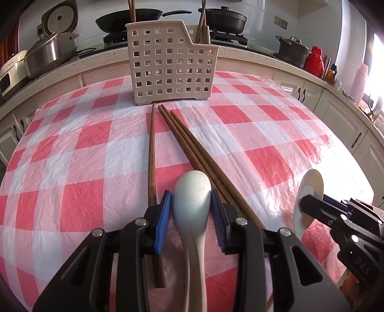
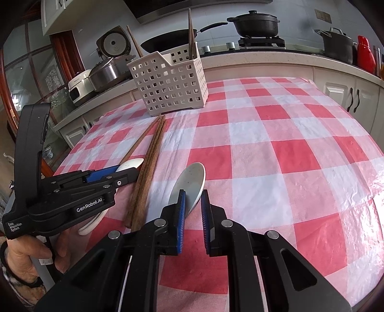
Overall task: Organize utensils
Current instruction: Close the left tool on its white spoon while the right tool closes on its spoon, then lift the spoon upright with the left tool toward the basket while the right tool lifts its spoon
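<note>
A white ceramic spoon lies on the red-and-white checked tablecloth. My left gripper is shut on its bowl, a blue pad against each side. To the right, my right gripper is shut on a grey speckled spoon that is held on edge, its bowl tilted up off the cloth. Three brown chopsticks lie loose between the spoons and a white perforated basket at the table's far side. A few chopsticks stand in the basket.
Behind the table runs a counter with a rice cooker, a steel pot, a wok, black pots and a red flask. A person's hand grips the left tool's handle. Checked cloth stretches to the right.
</note>
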`<action>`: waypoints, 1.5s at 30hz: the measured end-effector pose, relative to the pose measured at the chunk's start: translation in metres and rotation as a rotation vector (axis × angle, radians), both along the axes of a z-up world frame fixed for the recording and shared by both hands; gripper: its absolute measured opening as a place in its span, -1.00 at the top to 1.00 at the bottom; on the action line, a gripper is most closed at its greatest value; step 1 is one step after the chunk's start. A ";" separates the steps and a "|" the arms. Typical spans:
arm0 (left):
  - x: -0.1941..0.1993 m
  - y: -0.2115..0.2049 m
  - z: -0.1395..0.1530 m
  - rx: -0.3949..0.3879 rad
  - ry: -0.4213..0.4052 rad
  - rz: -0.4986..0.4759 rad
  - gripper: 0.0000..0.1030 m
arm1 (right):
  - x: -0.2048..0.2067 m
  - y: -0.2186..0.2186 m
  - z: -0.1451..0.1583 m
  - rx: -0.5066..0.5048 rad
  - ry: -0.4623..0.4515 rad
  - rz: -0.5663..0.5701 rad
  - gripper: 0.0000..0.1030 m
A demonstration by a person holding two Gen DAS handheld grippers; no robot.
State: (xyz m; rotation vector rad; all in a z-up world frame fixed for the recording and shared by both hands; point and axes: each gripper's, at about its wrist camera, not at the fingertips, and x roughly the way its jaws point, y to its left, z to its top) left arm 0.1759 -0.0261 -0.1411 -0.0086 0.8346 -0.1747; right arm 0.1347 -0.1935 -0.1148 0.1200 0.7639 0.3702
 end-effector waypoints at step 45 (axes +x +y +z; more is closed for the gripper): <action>-0.068 0.011 0.096 -0.033 -0.448 0.000 0.39 | -0.002 0.020 0.091 -0.081 -0.359 0.012 0.88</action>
